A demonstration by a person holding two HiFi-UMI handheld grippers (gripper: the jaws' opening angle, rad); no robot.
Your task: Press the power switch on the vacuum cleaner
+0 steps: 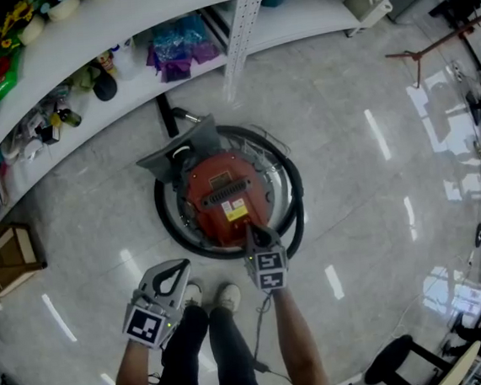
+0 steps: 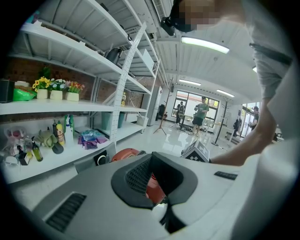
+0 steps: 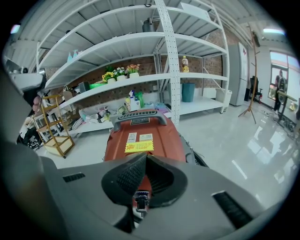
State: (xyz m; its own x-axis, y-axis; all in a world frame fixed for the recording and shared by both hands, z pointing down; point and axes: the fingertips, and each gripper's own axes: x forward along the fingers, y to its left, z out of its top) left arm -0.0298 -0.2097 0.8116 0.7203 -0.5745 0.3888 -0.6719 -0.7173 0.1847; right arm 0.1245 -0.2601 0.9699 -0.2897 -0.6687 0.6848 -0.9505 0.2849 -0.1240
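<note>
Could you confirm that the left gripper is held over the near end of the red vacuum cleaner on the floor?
Not quite: the right gripper is held over the near end of the red vacuum cleaner on the floor, as the head view shows; the left gripper is by the person's legs.

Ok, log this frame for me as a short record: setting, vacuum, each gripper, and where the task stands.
setting: glossy floor, white shelving behind
vacuum cleaner: red, on the floor, black hose coiled round it
right gripper: jaws together, tips down over the vacuum's near end
left gripper: jaws together, empty, beside the person's legs
task: small part under the right jaws, perhaps the switch; contact cannot be told
</note>
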